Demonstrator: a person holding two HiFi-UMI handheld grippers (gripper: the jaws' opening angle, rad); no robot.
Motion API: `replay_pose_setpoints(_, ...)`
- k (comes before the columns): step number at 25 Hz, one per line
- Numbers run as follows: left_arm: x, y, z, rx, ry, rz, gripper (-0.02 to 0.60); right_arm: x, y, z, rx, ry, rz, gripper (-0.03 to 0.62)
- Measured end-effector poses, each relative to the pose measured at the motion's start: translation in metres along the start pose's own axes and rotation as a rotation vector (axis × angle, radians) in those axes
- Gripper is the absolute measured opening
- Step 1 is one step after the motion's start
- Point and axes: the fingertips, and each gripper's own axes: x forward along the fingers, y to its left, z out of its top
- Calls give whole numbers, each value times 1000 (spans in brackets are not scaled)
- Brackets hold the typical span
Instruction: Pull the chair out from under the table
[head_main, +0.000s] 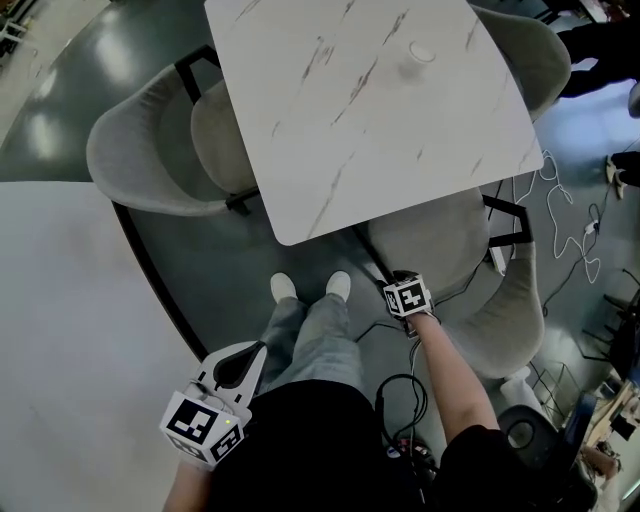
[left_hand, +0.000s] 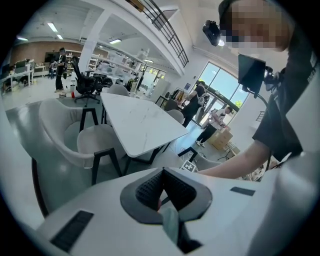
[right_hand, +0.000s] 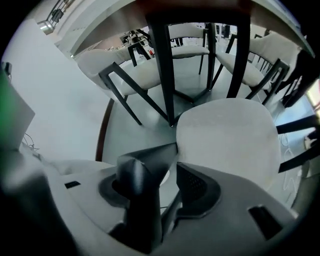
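Note:
A white marble table (head_main: 370, 110) stands in front of me. At its near right corner a grey padded chair (head_main: 500, 310) sits partly tucked under the top. My right gripper (head_main: 403, 292) hangs at that chair's near left edge, pointing steeply down. In the right gripper view the right gripper (right_hand: 177, 161) is open, its tips at the rim of the grey chair (right_hand: 230, 135), and the pads press on nothing. My left gripper (head_main: 243, 358) stays low by my left hip, away from the chair. In its own view the left gripper (left_hand: 161, 181) is shut and empty.
Another grey chair (head_main: 150, 150) is tucked in at the table's left, and a third (head_main: 535, 55) at the far right. Black table legs (right_hand: 164, 65) rise just beyond the seat. Cables (head_main: 570, 225) trail on the floor to the right. My feet (head_main: 310, 287) stand by the table's corner.

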Motion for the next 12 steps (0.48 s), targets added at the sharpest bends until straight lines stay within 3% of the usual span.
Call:
replay_pose_setpoints(5,-2,3,-5,-10,12,13,5,6,10,4,37,5,68,198)
replay_pose_setpoints(12,-3,5,-8,-5,25,3,5,5,10,5,105,-21,59,192)
